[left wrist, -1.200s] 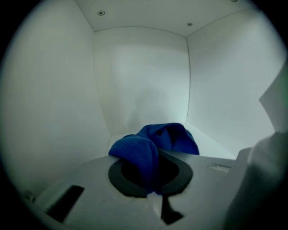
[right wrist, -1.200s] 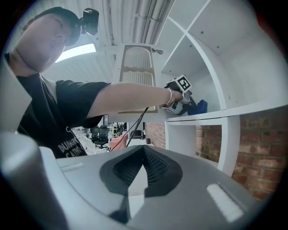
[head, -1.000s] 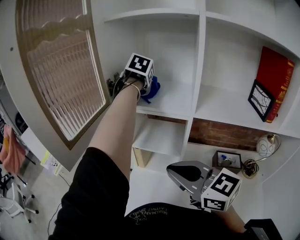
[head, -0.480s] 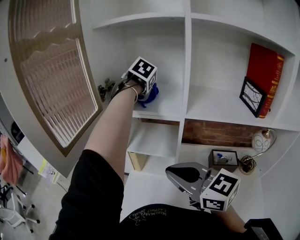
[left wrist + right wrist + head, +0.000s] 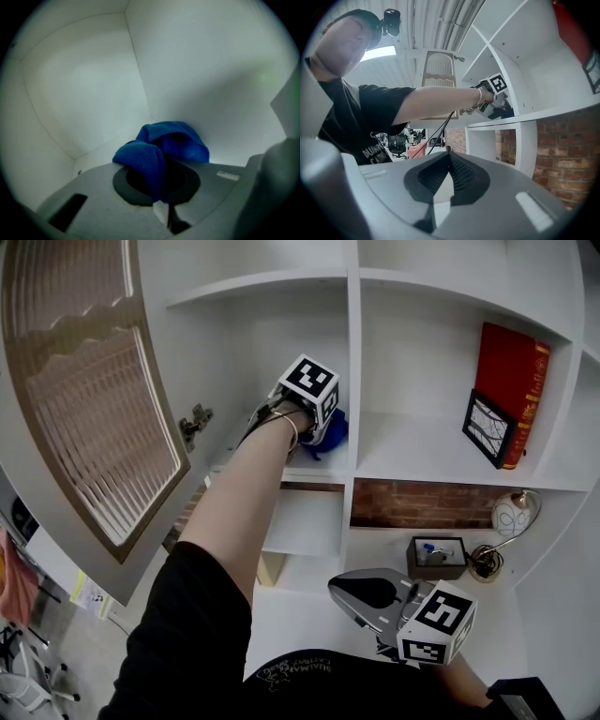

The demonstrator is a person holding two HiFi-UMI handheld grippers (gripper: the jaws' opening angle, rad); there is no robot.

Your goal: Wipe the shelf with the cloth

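Note:
A blue cloth (image 5: 161, 150) is bunched between the jaws of my left gripper (image 5: 161, 199), which is shut on it. It rests against the white shelf (image 5: 93, 154) inside a cubby, close to the back corner. In the head view the left gripper (image 5: 319, 423) sits in the middle cubby with the blue cloth (image 5: 334, 432) showing just past it over the shelf board (image 5: 323, 465). My right gripper (image 5: 366, 594) hangs low in front of the body, shut and holding nothing. The right gripper view shows the left gripper (image 5: 497, 101) at the shelf (image 5: 543, 115) from the side.
An open cabinet door (image 5: 84, 418) with ribbed glass swings out at the left. A red book (image 5: 511, 381) and a small framed picture (image 5: 487, 427) stand in the right cubby. Below are a brick-backed niche (image 5: 422, 504), a small box (image 5: 436, 557) and a round lamp (image 5: 513, 517).
The left gripper with the cloth has slid to the right along the shelf, toward the cubby's divider. The right gripper stays where it was.

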